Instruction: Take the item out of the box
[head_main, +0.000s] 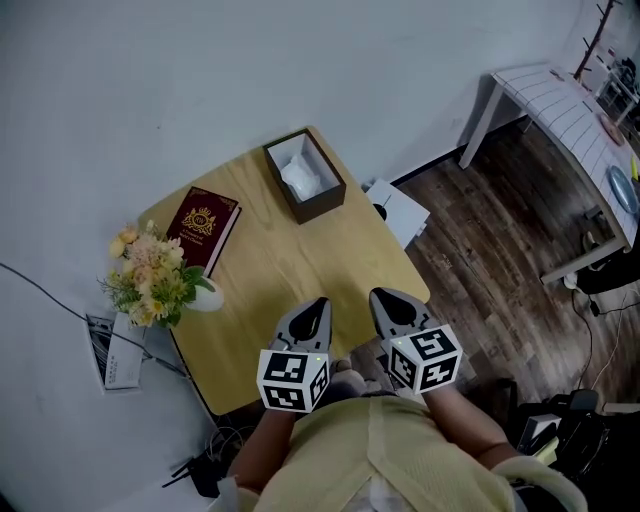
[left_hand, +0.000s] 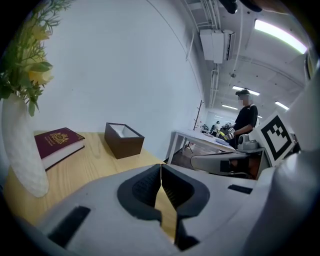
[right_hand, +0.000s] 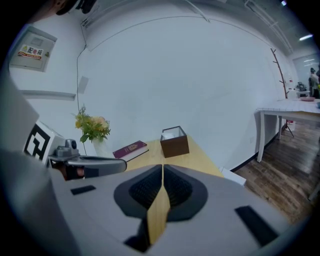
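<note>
A dark brown open box (head_main: 304, 175) stands at the far end of the wooden table (head_main: 300, 270), with a white crumpled item (head_main: 303, 178) inside it. The same box (left_hand: 123, 139) (right_hand: 174, 142) shows ahead in both gripper views. My left gripper (head_main: 319, 302) and right gripper (head_main: 377, 295) hover side by side over the table's near edge, well short of the box. Both have their jaws closed tip to tip with nothing between them, as the left gripper (left_hand: 161, 165) and the right gripper (right_hand: 163, 165) show in their own views.
A dark red book (head_main: 203, 224) lies at the table's left, beside a white vase of flowers (head_main: 153, 275). A white box (head_main: 398, 208) sits on the floor beyond the table's right edge. A white desk (head_main: 560, 105) stands at the far right, where a person (left_hand: 245, 117) is standing.
</note>
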